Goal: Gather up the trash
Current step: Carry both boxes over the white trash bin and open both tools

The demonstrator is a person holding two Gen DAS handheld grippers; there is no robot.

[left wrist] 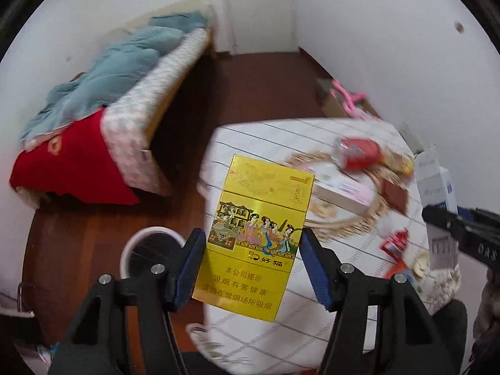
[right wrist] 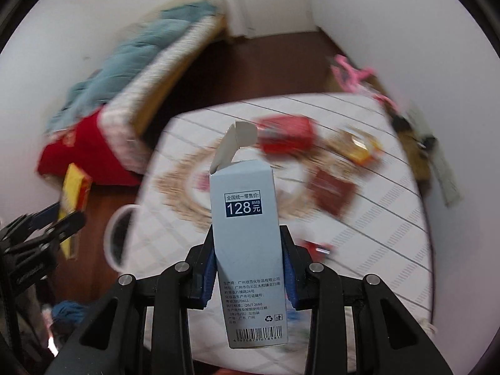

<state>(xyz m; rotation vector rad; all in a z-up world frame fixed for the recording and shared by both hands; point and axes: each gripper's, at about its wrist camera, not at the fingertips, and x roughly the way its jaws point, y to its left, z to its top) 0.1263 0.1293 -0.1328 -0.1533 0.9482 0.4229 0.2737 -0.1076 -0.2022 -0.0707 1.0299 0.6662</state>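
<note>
My left gripper is shut on a yellow cigarette pack, blue pads pressing its two long sides, above the near left edge of the cloth-covered table. My right gripper is shut on a tall pale blue carton with its top flap open, held upright over the table. A white bin with a dark inside stands on the floor left of the table, just beyond the left gripper's left finger. In the right wrist view, the left gripper and the yellow pack show at the left edge.
On the table lie a round straw mat, a red packet, a dark red pack, a yellow wrapper and a pink-white box. A bed with a teal blanket stands at the left. Pink hangers lie by the right wall.
</note>
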